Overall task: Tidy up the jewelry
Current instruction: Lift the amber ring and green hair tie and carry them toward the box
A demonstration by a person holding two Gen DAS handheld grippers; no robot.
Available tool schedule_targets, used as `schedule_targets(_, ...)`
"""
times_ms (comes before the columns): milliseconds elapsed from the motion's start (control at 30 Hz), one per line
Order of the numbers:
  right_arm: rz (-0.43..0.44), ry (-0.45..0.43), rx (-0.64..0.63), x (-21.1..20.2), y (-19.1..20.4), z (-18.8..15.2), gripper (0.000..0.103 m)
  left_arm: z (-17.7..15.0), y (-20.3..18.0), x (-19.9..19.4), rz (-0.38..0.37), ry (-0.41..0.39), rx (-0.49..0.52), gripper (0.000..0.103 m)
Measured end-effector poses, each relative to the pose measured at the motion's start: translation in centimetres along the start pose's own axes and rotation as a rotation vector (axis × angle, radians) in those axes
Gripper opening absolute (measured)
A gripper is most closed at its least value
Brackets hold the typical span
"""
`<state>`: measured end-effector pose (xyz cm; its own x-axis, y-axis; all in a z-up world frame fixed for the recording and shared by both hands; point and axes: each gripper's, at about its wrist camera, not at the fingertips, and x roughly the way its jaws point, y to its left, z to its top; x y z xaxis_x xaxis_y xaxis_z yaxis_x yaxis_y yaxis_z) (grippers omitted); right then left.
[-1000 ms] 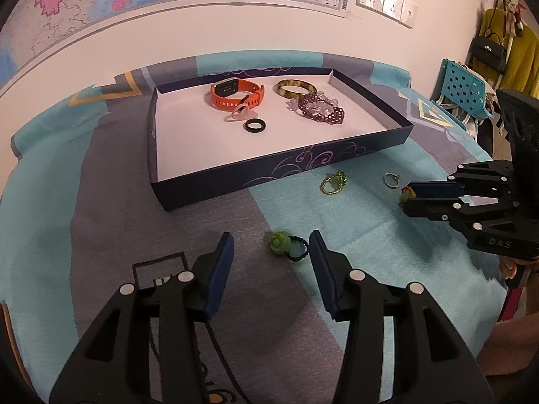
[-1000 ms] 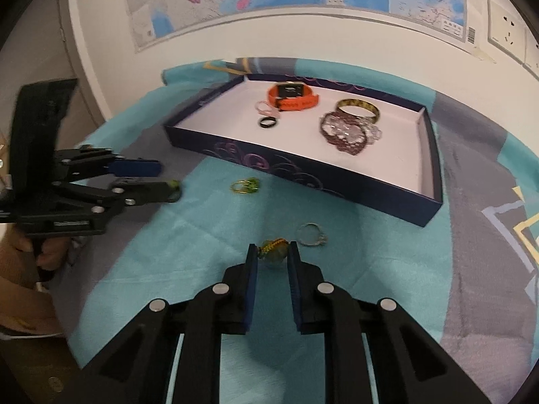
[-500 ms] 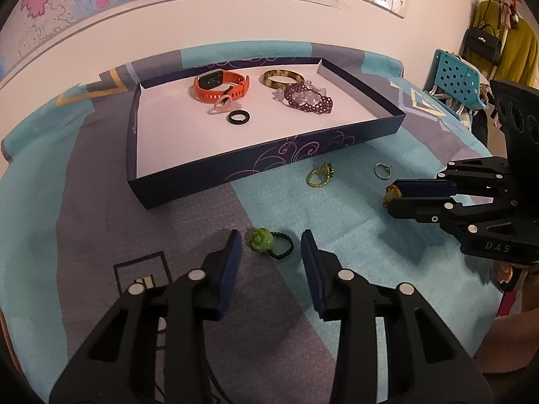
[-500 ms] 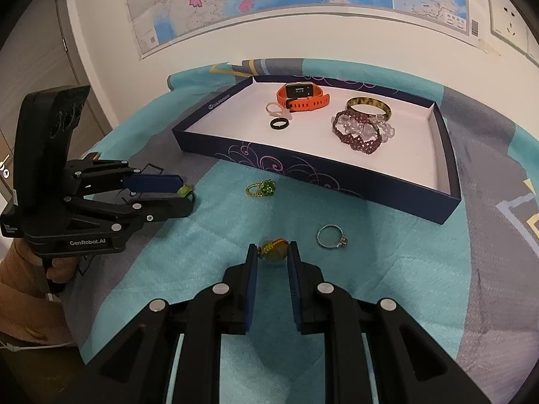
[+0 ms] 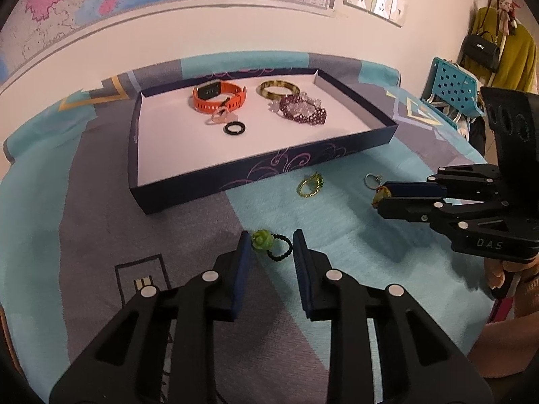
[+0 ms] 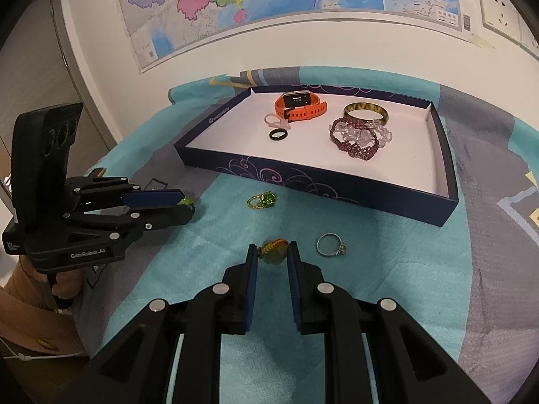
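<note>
A green flower ring on a black beaded band lies on the cloth between the fingers of my left gripper. Its jaws are closing, and the pads touch the flower and the band. In the right wrist view the left gripper shows green at its tip. My right gripper is shut on an amber ring with a yellow beaded top, just above the cloth; from the left wrist view the right gripper sits at the right. The navy tray holds an orange watch, a bangle, a purple bracelet, a black ring and a pink ring.
A green-and-gold ring and a silver ring lie loose on the teal cloth in front of the tray's front wall. A blue chair and hanging bags stand at the far right. A wall with a map rises behind the table.
The left gripper's jaws have narrowed from wide apart to close around the green flower ring. The right gripper stays shut on the amber ring, with a slight roll.
</note>
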<state>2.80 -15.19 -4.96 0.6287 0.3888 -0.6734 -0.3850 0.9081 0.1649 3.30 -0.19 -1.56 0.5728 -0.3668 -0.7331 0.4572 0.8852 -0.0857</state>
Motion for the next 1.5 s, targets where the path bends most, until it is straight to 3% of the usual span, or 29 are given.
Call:
schedule_targets(633, -0.009, -0.075, 0.0, -1.3, -0.7, 2.5, 0.016, 2.4, -0.2, -1.8, 0.006, -0.082, 0.013, 0.026)
schedule_targets(1500, -0.024, -0.095, -0.009, -1.1, -1.6, 4.3, 0.016, 4.2, 0.3, -1.3, 0.019, -0.109, 0.006, 0.026)
